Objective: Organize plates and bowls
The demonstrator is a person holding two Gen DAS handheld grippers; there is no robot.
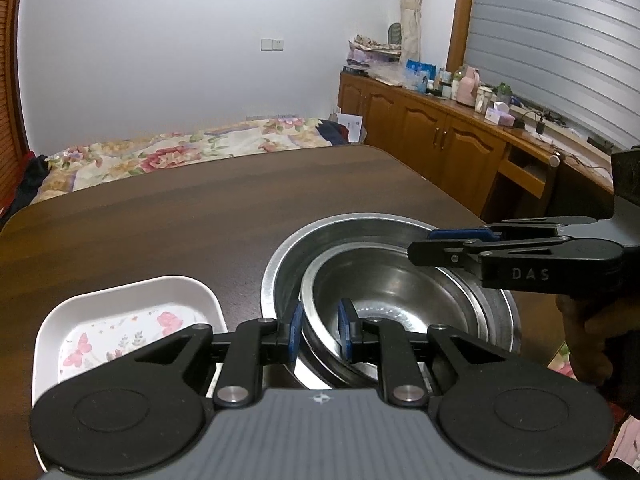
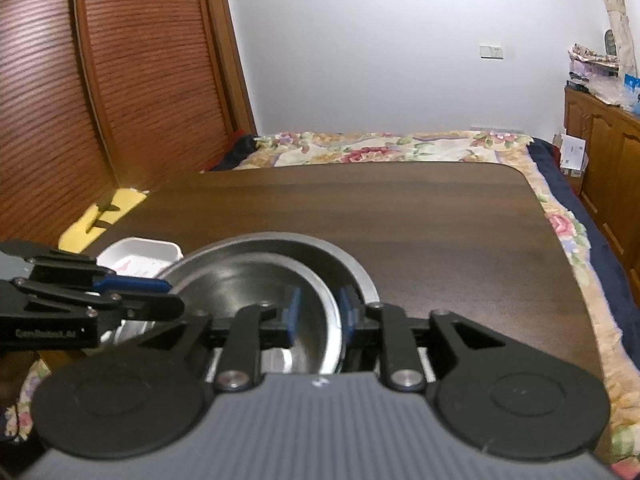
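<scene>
A smaller steel bowl (image 1: 400,292) sits tilted inside a larger steel bowl (image 1: 288,264) on the dark wooden table (image 1: 180,216). My left gripper (image 1: 320,334) straddles the smaller bowl's near-left rim with its blue pads, slightly apart. My right gripper (image 2: 318,314) straddles the same bowl's (image 2: 248,280) right rim inside the larger bowl (image 2: 352,264); it also shows from the side in the left wrist view (image 1: 420,246). The left gripper shows at the left of the right wrist view (image 2: 172,296). A white square floral plate (image 1: 124,312) lies left of the bowls.
A bed with a floral quilt (image 1: 192,152) lies beyond the table. Wooden cabinets (image 1: 432,140) with clutter stand at the right. A louvred wooden door (image 2: 100,80) stands at the left. A yellow object (image 2: 100,216) sits off the table's left edge.
</scene>
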